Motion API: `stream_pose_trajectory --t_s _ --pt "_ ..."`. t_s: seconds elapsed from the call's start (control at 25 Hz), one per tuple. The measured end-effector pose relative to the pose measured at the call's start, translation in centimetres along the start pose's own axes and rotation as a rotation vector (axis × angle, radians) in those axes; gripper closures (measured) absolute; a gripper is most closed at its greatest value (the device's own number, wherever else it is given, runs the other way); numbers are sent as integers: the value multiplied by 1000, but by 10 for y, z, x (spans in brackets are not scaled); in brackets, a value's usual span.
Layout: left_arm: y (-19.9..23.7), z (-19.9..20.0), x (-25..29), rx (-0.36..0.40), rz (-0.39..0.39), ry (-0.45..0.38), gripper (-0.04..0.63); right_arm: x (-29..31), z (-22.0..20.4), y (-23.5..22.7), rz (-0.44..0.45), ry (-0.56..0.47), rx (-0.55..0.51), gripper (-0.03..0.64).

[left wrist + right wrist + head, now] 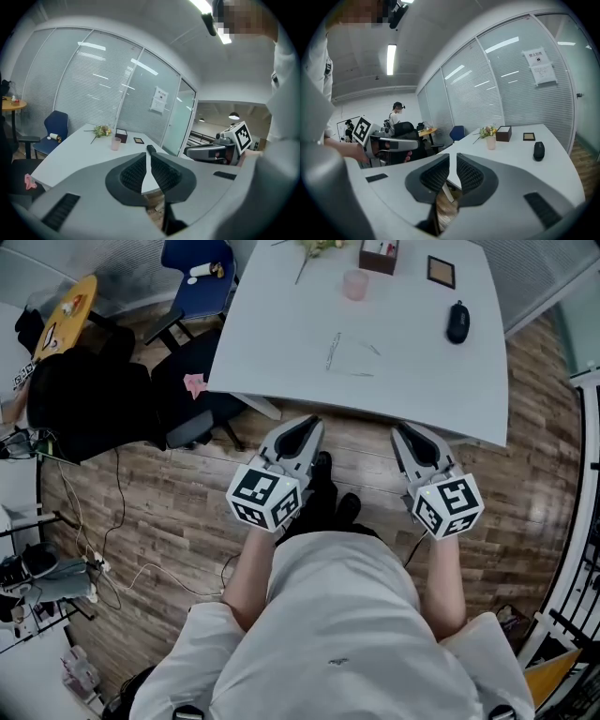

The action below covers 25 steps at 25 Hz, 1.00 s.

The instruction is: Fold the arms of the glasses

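- Standing back from the table (272, 352), the person holds both grippers low by the body, over the floor and short of the near edge; nothing on the table is touched
- Glasses (349, 354) lie flat near the middle of the table, well apart from both grippers; they show only as thin pale lines, and the arms seem splayed out, so I judge them unfolded, though they are too faint to be sure
- Left gripper (312, 421): jaws drawn together to a bare slit, clenched on nothing
- Right gripper (401, 427): jaws a little apart, released, with only table and floor showing through the gap
- Step in hand, as I read it: the approach; no folding has begun
- Next move calls for both grippers to go forward over the table edge and down to the glasses, one on each side
- One gripper would then steady the front of the frame while the other catches an arm near its tip and swings it in; the left jaws must part first if they are to pinch anything
- Thin wire on a smooth top will likely slide, so it wants fine aim and a light squeeze
- Mouse (457, 322) and cup (355, 284) sit further back, out of the likely path
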<state>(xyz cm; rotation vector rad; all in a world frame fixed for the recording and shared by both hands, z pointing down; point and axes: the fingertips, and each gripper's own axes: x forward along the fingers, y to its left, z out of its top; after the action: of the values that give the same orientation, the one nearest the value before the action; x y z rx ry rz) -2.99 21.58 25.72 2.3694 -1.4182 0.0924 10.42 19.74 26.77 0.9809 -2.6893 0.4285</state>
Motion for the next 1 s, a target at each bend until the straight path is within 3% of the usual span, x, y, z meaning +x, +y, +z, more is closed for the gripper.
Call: stream_pose_trajectory --t_s 0.64,1.0 --pt "74 47 67 33 -97 1 518 81 54 -35 -77 -4 -25 537" --pt "105 50 101 47 -169 36 492 110 61 -53 -163 12 -22 505"
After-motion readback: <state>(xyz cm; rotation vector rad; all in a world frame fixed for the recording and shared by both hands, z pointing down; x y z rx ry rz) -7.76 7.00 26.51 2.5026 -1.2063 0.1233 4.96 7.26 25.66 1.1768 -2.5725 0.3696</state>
